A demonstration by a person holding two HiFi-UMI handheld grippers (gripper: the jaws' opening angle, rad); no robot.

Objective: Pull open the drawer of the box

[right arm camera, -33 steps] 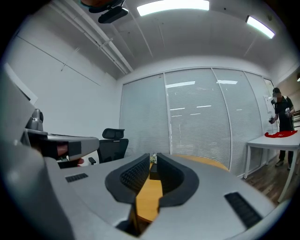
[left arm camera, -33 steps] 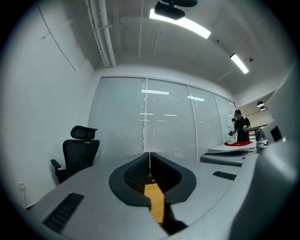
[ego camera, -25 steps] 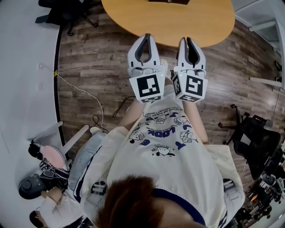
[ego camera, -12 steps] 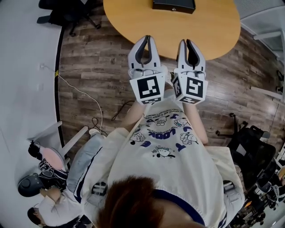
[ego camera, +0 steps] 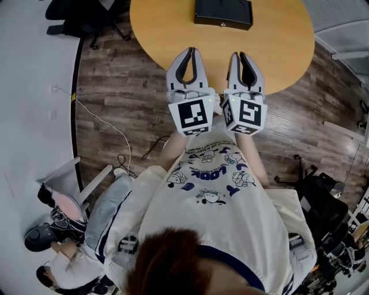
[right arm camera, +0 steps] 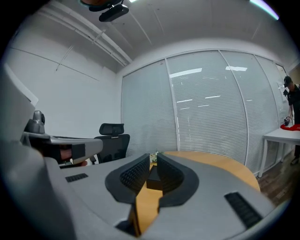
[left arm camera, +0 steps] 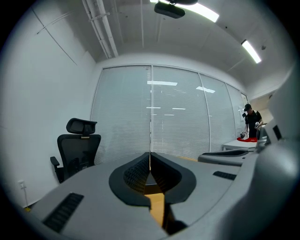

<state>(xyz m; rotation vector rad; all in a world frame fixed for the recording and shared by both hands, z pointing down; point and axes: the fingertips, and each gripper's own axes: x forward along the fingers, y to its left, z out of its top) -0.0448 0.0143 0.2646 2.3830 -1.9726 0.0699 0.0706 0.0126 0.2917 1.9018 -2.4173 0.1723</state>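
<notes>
A low black box (ego camera: 223, 12) sits at the far side of the round wooden table (ego camera: 167, 26); a small knob shows on its near face. Both grippers hang over the table's near edge, well short of the box. My left gripper (ego camera: 189, 53) is shut and empty, its tips meeting in the left gripper view (left arm camera: 150, 154). My right gripper (ego camera: 240, 56) stands a narrow crack open with nothing in it. In the right gripper view the box (right arm camera: 153, 178) shows through the gap of the right gripper (right arm camera: 153, 157), far ahead.
A black office chair (ego camera: 75, 14) stands left of the table, and another chair (ego camera: 326, 193) at the right. A cable (ego camera: 112, 124) runs over the wooden floor. A second person crouches at the lower left (ego camera: 75, 268). Glass walls with blinds (left arm camera: 150, 112) lie ahead.
The table has slid down in the head view and the black box has come fully into sight at the top. Both grippers keep the same pose and spacing.
</notes>
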